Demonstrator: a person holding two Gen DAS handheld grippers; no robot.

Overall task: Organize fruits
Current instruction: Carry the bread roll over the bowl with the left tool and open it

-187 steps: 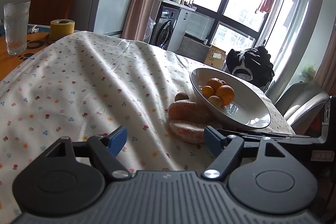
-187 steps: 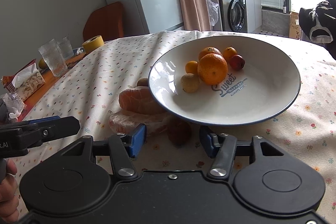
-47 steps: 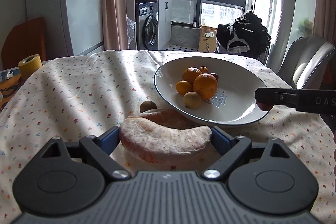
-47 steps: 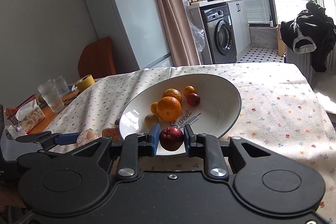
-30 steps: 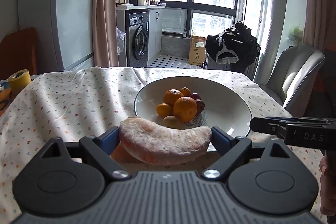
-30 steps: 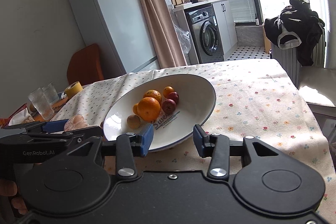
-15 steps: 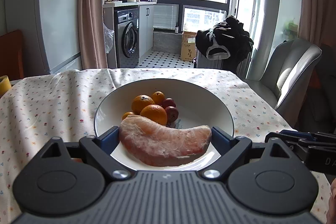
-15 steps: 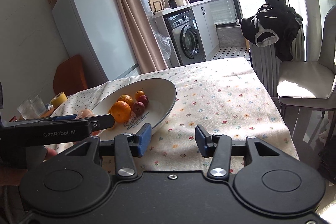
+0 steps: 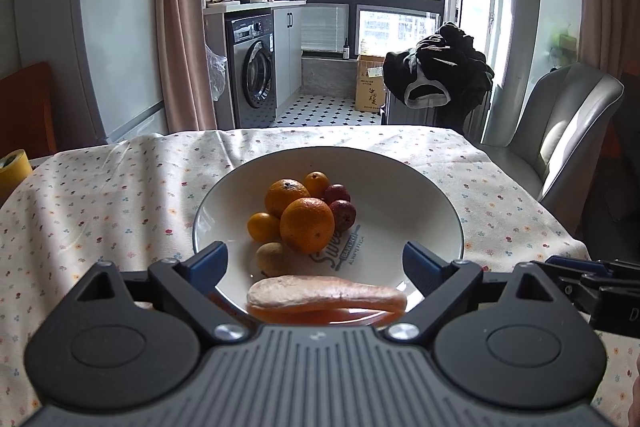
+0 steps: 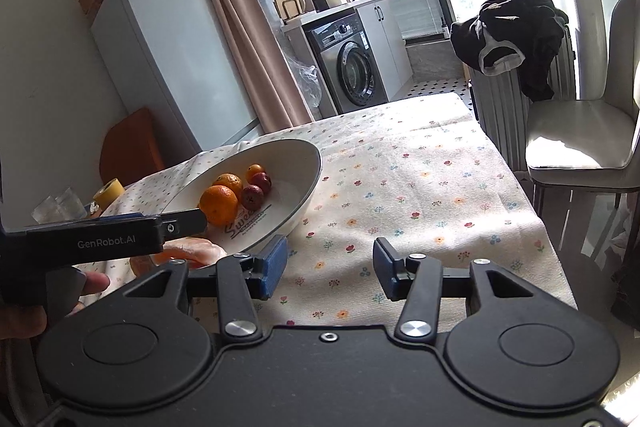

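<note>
The left tool [image 9: 316, 261] is spread wide, with nothing between its blue tips. Just under it lies a long, pale pink peeled fruit piece [image 9: 326, 297], curved like a half moon. It sits at the near edge of the big white round bowl [image 9: 440, 211], partly hidden by the tool's body, so I cannot tell if all of it is inside.

This piece looks soft and a bit wet. A hard squeeze would likely squash it or make juice come out. I think it is light. The best place to hold it is at the two ends, gently, or around the thick middle.

The other fruit sits in a little heap in the bowl: a big round orange [image 9: 307, 225], smaller oranges, two dark red fruits [image 9: 343, 211] and a small brown one [image 9: 270, 259]. These look firm and would roll if bumped.

The right tool [image 10: 330, 269] is partly spread and holds nothing. It hangs over the flowered cloth on the worktop [image 10: 400, 187], to the right of the bowl.
</note>
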